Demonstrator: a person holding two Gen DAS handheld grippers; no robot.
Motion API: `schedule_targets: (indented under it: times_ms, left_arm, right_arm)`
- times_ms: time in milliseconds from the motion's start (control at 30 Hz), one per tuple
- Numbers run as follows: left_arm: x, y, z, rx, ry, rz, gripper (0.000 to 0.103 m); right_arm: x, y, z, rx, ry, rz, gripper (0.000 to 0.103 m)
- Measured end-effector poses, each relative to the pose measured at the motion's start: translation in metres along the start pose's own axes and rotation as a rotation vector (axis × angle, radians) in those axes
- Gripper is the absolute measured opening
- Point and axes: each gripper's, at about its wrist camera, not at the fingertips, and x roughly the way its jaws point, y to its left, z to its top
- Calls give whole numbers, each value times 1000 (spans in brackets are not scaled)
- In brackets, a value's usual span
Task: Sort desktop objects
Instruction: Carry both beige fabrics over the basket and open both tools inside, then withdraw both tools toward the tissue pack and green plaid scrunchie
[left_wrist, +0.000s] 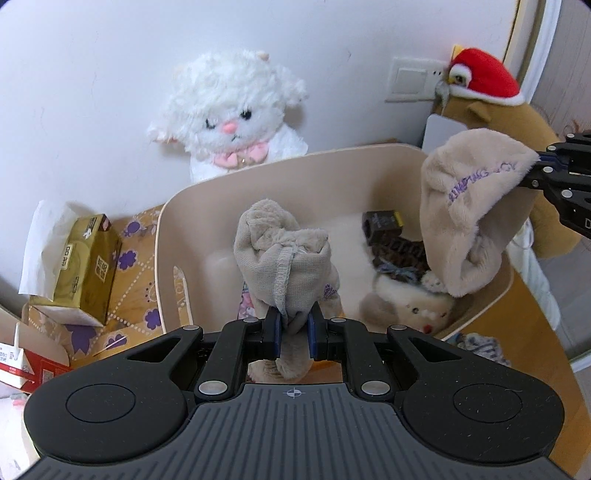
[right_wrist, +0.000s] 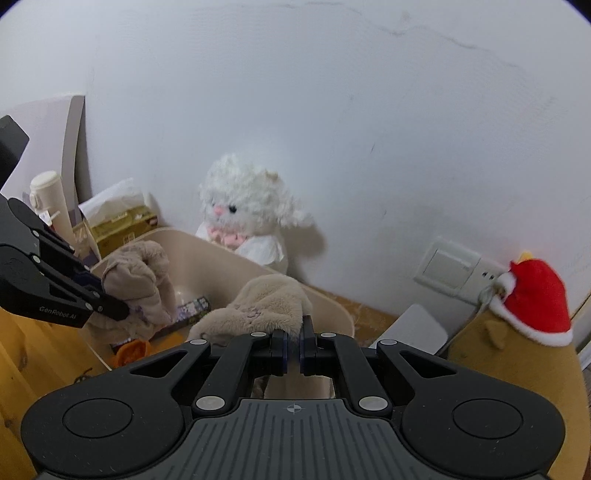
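Held over the beige plastic bin: two beige fleece socks, left gripper pinching the left beige fleece sock, right gripper pinching the right beige fleece sock.

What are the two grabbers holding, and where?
Each pinches a fluffy beige sock: the left gripper grips one near its hem, the right gripper another by its edge.

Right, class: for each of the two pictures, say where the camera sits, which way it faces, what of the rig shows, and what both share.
Left wrist: on the left tool, looking down into the beige bin; its fingers clamp a beige plush cloth; right tool at right.
Right wrist: on the right tool, facing the wall; left tool at left.
Shared: bin, cloth, white plush lamb, red-capped plush.
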Motion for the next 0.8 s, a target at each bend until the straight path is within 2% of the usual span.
schedule_targets:
  times_ms: [167,300,500,533,567,633,667,800]
  left_arm:
    - [11,-1,-3,1,31,7,13]
    - [16,-3,-8,0,70,-26,15]
    - [10,-3,-12,-21,62,-22,20]
    - [7,-3,-12,-24,56,-18,26]
    - [4,-3,-12,-28,49,-17,38]
    - [-2,-3,-12,-34,30,2,53]
    - [-6,-3,-11,-34,18,13,58]
    - [-16,-4,-14,-27,9,22,58]
  right_arm:
    - [20,1,-5,2,59,15,7]
    - [29,4,-10,10,94,33,10]
    - [27,11,-19,0,106,20,42]
    - [25,12,-21,-4,104,20,48]
    - [24,13,-21,-6,101,18,51]
    - [17,15,-22,-10,88,11,63]
    - [13,16,-23,-15,79,6,65]
    - [1,25,-23,-41,70,-17,86]
